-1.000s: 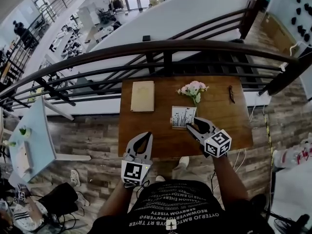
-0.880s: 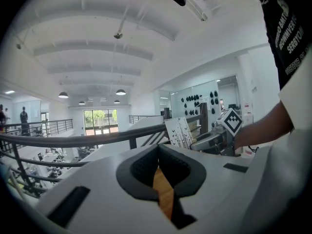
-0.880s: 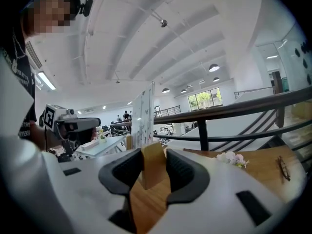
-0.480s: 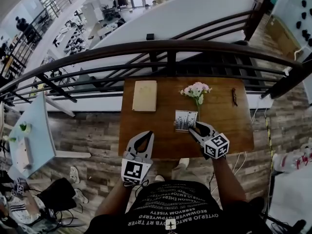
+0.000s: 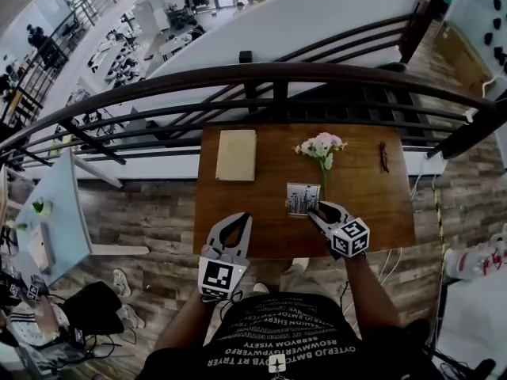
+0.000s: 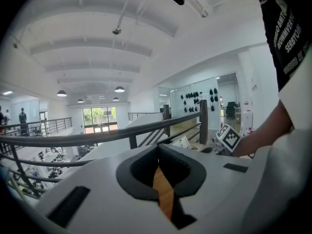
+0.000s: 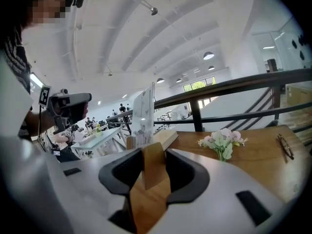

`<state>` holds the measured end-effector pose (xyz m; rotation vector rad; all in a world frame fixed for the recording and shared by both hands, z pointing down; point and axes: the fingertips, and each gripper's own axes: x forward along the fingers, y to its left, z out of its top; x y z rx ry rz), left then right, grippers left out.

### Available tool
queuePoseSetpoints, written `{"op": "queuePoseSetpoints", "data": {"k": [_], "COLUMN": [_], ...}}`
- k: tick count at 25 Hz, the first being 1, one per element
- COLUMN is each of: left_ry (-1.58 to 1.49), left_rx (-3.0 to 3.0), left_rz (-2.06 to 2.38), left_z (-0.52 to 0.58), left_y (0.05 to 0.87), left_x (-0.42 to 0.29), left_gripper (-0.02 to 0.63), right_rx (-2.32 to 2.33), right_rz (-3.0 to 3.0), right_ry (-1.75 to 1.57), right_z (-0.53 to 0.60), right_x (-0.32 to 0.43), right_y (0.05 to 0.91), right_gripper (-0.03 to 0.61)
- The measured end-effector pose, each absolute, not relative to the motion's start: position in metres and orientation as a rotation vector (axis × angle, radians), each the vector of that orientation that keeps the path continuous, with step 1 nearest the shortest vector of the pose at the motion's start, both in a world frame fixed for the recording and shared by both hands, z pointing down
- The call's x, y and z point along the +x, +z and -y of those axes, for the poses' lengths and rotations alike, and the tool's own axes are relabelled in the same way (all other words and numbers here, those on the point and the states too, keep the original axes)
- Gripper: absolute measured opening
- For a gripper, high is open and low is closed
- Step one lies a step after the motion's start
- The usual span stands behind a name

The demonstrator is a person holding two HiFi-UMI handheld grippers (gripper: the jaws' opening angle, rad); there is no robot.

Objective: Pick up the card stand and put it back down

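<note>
— Right side?
— I am clamping my right gripper [image 5: 314, 206] on the card stand [image 5: 303, 198] by its wooden base. The card is standing upright, mid wooden table [image 5: 261, 216], beside the flowers [image 5: 320, 146]. Touchdown: cannot tell.
— Left?
— My left gripper [image 5: 238, 218] is hanging closed and empty at the near edge.

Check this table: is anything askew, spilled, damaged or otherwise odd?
Nothing stands out. The book, flowers and glasses sit tidily on the table; the card stand is upright in the right gripper.
</note>
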<state>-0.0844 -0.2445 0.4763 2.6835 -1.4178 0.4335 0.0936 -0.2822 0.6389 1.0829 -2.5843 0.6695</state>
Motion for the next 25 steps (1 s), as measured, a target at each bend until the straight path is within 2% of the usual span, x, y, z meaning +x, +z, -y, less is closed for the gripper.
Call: {"op": "queuePoseSetpoints", "data": {"k": [25], "left_ry": [0.501], "left_rx": [2.62], "left_rz": [1.435], "left_z": [0.254], "left_y": [0.494], "left_x": [-0.09], "left_gripper": [0.023], "right_rx": [1.084], "right_rz": [2.478], "right_ry": [0.723], "right_z": [0.297], "right_x": [0.105], "right_y": [0.742], "right_gripper": [0.161]}}
